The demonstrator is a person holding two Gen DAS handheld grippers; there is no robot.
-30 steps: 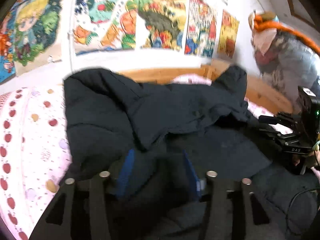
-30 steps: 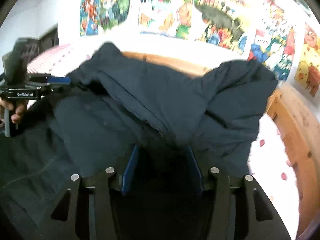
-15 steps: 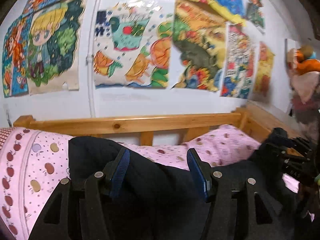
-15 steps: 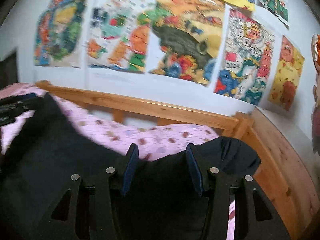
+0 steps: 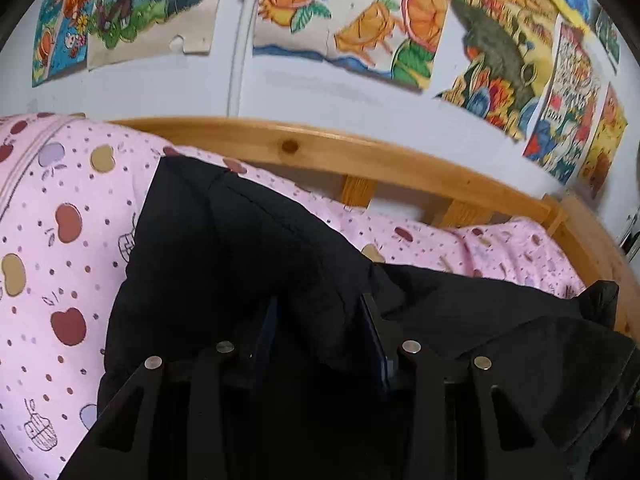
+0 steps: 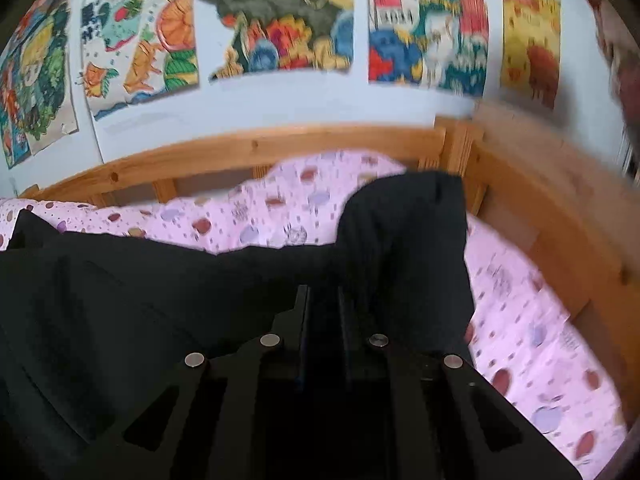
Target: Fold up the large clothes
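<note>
Pink apple-print bedsheet (image 5: 60, 240) inside pine bed rail (image 5: 360, 156), colourful posters (image 6: 280, 20) on white wall, dark padded jacket (image 5: 248, 248) spread across, left claw (image 5: 320, 320) closing around a jacket fold, right claw (image 6: 324, 312) together on jacket cloth.

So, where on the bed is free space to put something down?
Free: the pink sheet left of the dark coat, the strip between the coat and the wooden rail, and the sheet right of the coat beside the side board. Crowded: the middle, under the coat and both grippers.

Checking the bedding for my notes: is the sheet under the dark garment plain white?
No. The sheet under the dark garment is pink, printed with apples and dots.
</note>
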